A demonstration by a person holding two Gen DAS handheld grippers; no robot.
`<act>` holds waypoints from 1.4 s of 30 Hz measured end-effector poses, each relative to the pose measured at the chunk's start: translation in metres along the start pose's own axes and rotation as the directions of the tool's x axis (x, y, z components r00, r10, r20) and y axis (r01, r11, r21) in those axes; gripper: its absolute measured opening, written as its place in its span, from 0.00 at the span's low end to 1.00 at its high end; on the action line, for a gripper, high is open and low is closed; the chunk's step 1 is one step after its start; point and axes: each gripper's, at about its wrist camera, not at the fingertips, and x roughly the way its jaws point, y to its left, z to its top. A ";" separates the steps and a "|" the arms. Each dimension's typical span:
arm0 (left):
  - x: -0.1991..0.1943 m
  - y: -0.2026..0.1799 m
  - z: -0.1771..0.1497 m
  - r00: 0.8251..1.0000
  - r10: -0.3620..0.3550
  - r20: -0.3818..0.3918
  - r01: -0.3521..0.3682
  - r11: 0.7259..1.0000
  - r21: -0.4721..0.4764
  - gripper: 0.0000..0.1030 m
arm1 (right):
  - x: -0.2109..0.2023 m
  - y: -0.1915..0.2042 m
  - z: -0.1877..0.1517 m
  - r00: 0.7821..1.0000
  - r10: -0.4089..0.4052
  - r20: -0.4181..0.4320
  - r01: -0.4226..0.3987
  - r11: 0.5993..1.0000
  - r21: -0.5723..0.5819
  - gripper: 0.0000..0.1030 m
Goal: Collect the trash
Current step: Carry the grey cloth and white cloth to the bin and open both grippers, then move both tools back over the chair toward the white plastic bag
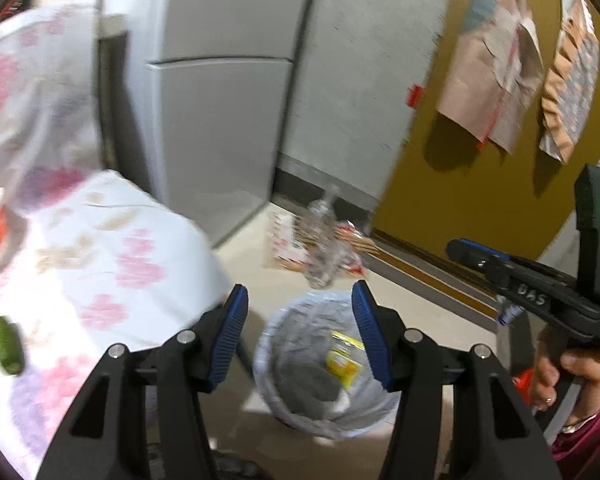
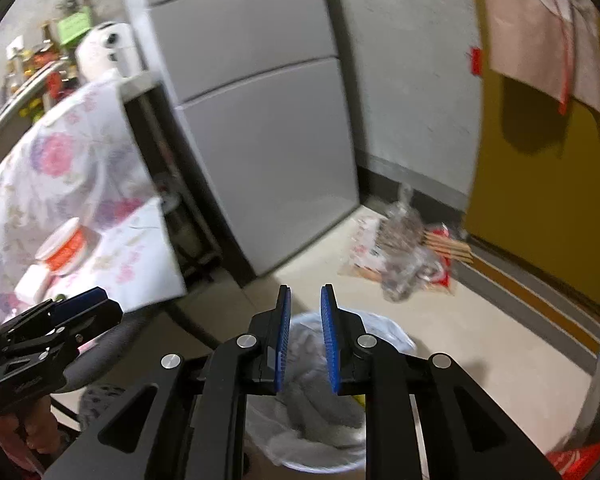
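Both grippers hang over the lined trash bin (image 1: pixel 324 364) on the floor: the left gripper (image 1: pixel 300 334) has its fingers released and empty, the right gripper (image 2: pixel 305 340) has its fingers slightly parted, grasping nothing. A yellow wrapper (image 1: pixel 342 362) lies inside the bin. To finish the drop well, I judge both should stay centred over the rim until nothing clings to the blue pads (image 1: pixel 230 336).

Both wrist views tilt down, sharing bin (image 1: pixel 320 364) (image 2: pixel 320 420).
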 end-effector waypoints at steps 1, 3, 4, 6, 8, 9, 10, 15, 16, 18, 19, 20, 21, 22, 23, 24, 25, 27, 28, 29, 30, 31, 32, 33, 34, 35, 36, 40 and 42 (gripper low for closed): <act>-0.009 0.006 -0.001 1.000 0.018 0.015 -0.018 1.000 -0.008 0.51 | -0.003 0.013 0.004 1.000 0.027 0.011 -0.026 0.999 -0.026 0.18; -0.025 0.019 -0.003 0.997 0.064 0.038 -0.063 0.998 -0.026 0.52 | -0.006 0.035 0.008 0.997 0.075 0.025 -0.073 0.995 -0.068 0.18; -0.036 0.027 -0.006 0.994 0.095 0.051 -0.093 0.995 -0.041 0.53 | -0.006 0.045 0.010 0.995 0.096 0.027 -0.093 0.992 -0.088 0.18; -0.053 0.044 -0.012 0.986 0.154 0.061 -0.149 0.986 -0.070 0.54 | -0.006 0.068 0.013 0.990 0.135 0.031 -0.130 0.983 -0.129 0.18; -0.070 0.063 -0.021 0.977 0.204 0.066 -0.195 0.974 -0.115 0.54 | -0.004 0.098 0.014 0.981 0.190 0.026 -0.183 0.968 -0.174 0.19; -0.081 0.075 -0.026 0.968 0.242 0.061 -0.232 0.963 -0.140 0.54 | -0.003 0.108 0.015 0.978 0.206 0.022 -0.198 0.962 -0.190 0.19; -0.088 0.081 -0.029 0.963 0.263 0.061 -0.251 0.956 -0.154 0.54 | -0.001 0.128 0.016 0.972 0.234 0.012 -0.226 0.949 -0.218 0.19; -0.135 0.130 -0.053 0.917 0.395 0.066 -0.366 0.894 -0.258 0.55 | 0.001 0.201 0.018 0.939 0.343 -0.020 -0.331 0.890 -0.313 0.18; -0.146 0.142 -0.058 0.903 0.425 0.062 -0.392 0.874 -0.285 0.56 | 0.001 0.213 0.017 0.935 0.355 -0.024 -0.342 0.879 -0.332 0.19; -0.168 0.164 -0.068 0.877 0.477 0.059 -0.434 0.838 -0.330 0.57 | 0.002 0.246 0.014 0.917 0.396 -0.045 -0.382 0.842 -0.381 0.21; -0.177 0.172 -0.072 0.866 0.497 0.058 -0.450 0.823 -0.347 0.57 | 0.002 0.256 0.013 0.913 0.405 -0.052 -0.391 0.831 -0.396 0.23; -0.185 0.180 -0.075 0.856 0.514 0.056 -0.462 0.809 -0.362 0.58 | 0.003 0.271 0.011 0.907 0.416 -0.062 -0.402 0.814 -0.419 0.25; -0.191 0.188 -0.077 0.847 0.529 0.052 -0.474 0.796 -0.376 0.58 | 0.005 0.286 0.008 0.901 0.427 -0.073 -0.414 0.798 -0.439 0.28; -0.201 0.200 -0.083 0.834 0.550 0.045 -0.490 0.775 -0.399 0.57 | 0.007 0.296 0.006 0.899 0.431 -0.081 -0.419 0.789 -0.450 0.29; -0.211 0.210 -0.087 0.823 0.566 0.041 -0.501 0.758 -0.418 0.57 | 0.009 0.308 0.004 0.895 0.436 -0.091 -0.426 0.778 -0.462 0.29; -0.217 0.217 -0.090 0.812 0.582 0.037 -0.513 0.743 -0.430 0.58 | 0.012 0.323 0.001 0.889 0.446 -0.104 -0.438 0.762 -0.477 0.29; -0.227 0.228 -0.095 0.795 0.606 0.027 -0.532 0.718 -0.449 0.58 | 0.014 0.333 -0.001 0.887 0.448 -0.111 -0.441 0.753 -0.488 0.29; -0.246 0.251 -0.105 0.762 0.648 0.016 -0.561 0.671 -0.485 0.57 | 0.018 0.358 -0.005 0.882 0.454 -0.125 -0.450 0.732 -0.511 0.29; -0.255 0.263 -0.110 0.748 0.664 0.010 -0.571 0.651 -0.500 0.57 | 0.020 0.366 -0.007 0.881 0.456 -0.130 -0.452 0.726 -0.519 0.29; -0.262 0.273 -0.114 0.738 0.674 0.007 -0.577 0.637 -0.511 0.57 | 0.022 0.375 -0.009 0.879 0.457 -0.136 -0.455 0.718 -0.527 0.29; -0.269 0.283 -0.119 0.729 0.684 0.000 -0.585 0.623 -0.520 0.57 | 0.026 0.387 -0.011 0.876 0.459 -0.146 -0.461 0.708 -0.535 0.29; -0.277 0.294 -0.125 0.718 0.696 -0.007 -0.594 0.608 -0.527 0.56 | 0.028 0.396 -0.013 0.873 0.462 -0.154 -0.466 0.701 -0.539 0.29; -0.282 0.306 -0.129 0.713 0.701 -0.015 -0.601 0.600 -0.528 0.56 | 0.031 0.405 -0.015 0.871 0.465 -0.160 -0.471 0.694 -0.544 0.29; -0.286 0.319 -0.134 0.710 0.703 -0.028 -0.608 0.594 -0.527 0.55 | 0.033 0.414 -0.017 0.868 0.469 -0.167 -0.476 0.687 -0.549 0.29; -0.288 0.328 -0.137 0.710 0.703 -0.036 -0.612 0.591 -0.526 0.55 | 0.036 0.423 -0.019 0.865 0.471 -0.172 -0.481 0.681 -0.552 0.29; -0.289 0.340 -0.140 0.716 0.697 -0.047 -0.612 0.594 -0.522 0.55 | 0.039 0.431 -0.021 0.863 0.473 -0.178 -0.485 0.677 -0.554 0.29; -0.288 0.348 -0.143 0.717 0.695 -0.055 -0.615 0.594 -0.519 0.55 | 0.042 0.438 -0.023 0.862 0.473 -0.183 -0.488 0.672 -0.557 0.29; -0.279 0.392 -0.155 0.730 0.676 -0.097 -0.618 0.593 -0.516 0.55 | 0.059 0.467 -0.030 0.857 0.472 -0.205 -0.500 0.668 -0.551 0.29; -0.274 0.416 -0.160 0.733 0.669 -0.128 -0.623 0.583 -0.522 0.55 | 0.067 0.476 -0.032 0.855 0.469 -0.221 -0.508 0.670 -0.541 0.29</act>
